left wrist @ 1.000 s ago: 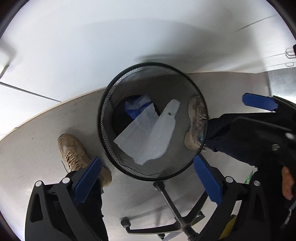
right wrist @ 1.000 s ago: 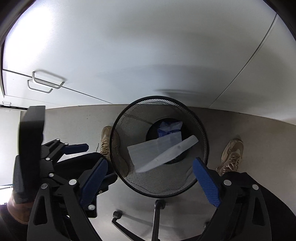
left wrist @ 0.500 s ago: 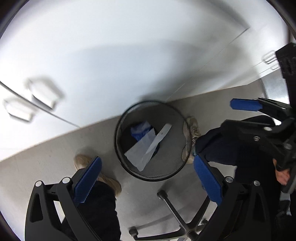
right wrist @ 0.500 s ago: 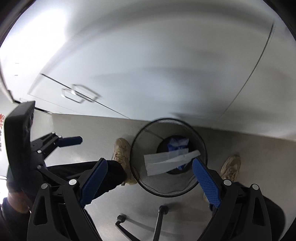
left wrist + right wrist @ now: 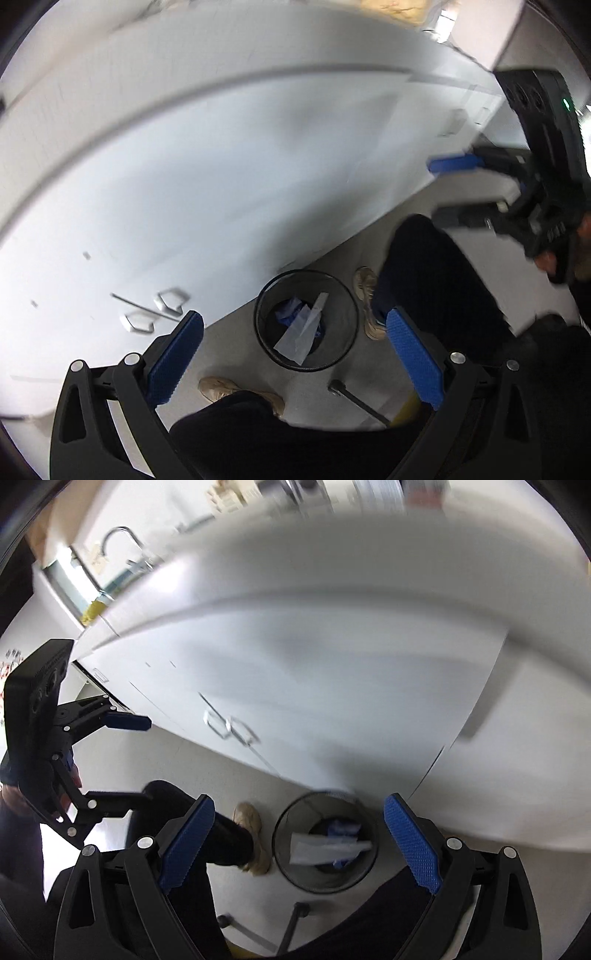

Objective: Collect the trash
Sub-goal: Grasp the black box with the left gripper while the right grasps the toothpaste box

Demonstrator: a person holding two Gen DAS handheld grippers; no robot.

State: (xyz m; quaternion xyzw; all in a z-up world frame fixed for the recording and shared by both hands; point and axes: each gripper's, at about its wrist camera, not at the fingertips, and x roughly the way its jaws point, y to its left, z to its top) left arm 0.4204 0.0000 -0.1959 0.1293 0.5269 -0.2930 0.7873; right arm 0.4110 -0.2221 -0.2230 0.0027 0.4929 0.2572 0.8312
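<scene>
Both jaws stand wide apart and empty: the left hand-held gripper (image 5: 293, 363) and the right hand-held gripper (image 5: 299, 843). Below them, the black mesh wastebasket (image 5: 341, 349) on the floor (image 5: 236, 343) holds white paper trash (image 5: 301, 332), beside white cabinets (image 5: 314, 686).

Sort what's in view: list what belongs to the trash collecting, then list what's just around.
Belongs to the job:
- mesh wastebasket
- white paper inside it
- blue wrapper inside it
- left gripper, open, empty
- right gripper, open, empty

Just around:
- white cabinets with metal handles
- tan shoes
- chair base
- faucet on the counter
</scene>
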